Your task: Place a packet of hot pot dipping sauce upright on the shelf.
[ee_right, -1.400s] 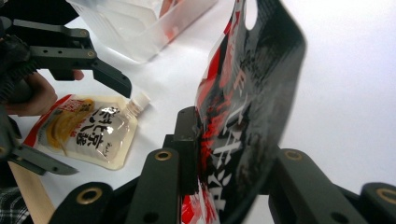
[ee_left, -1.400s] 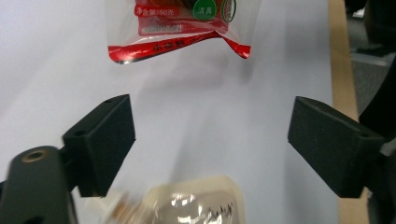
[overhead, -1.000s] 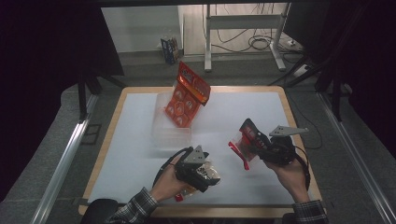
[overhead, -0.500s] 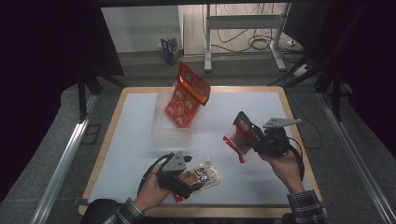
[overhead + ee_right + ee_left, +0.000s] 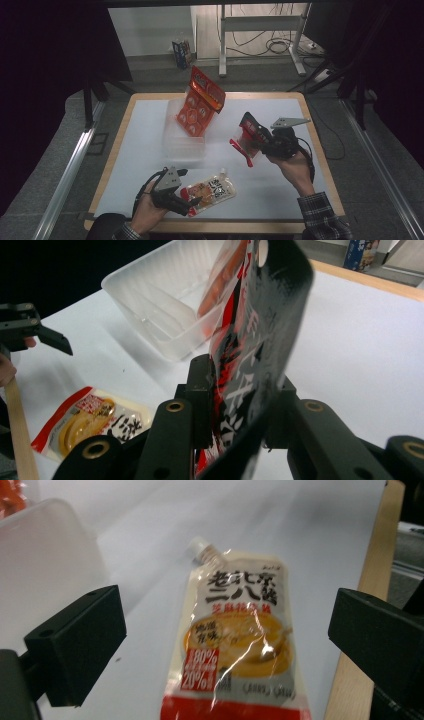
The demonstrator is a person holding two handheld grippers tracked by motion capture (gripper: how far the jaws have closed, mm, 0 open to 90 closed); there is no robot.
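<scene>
The desk (image 5: 150,150), wooden-edged under a white sheet, carries all items. A clear plastic tray (image 5: 185,142) sits left of its centre, and an orange-red packet (image 5: 200,102) stands tilted in the tray's far end, leaning against its rim. In the right gripper view the tray (image 5: 160,305) lies beyond the jaws with that packet's edge showing inside it.

The right claw (image 5: 257,142) is raised above the desk's right half, well apart from the tray. Its jaws are closed on a black-and-red pouch (image 5: 248,137), held clear of the surface; in the right gripper view the pouch (image 5: 255,355) rises upright between the two jaws, pinched at its lower part.

The left claw (image 5: 192,202) is at the near edge of the desk, jaws spread wide and gripping nothing. A cream spouted sauce pouch (image 5: 212,189) lies flat on the white sheet just ahead of it. In the left gripper view the sauce pouch (image 5: 240,635) lies between the open jaws, untouched by either, cap pointing away.
</scene>
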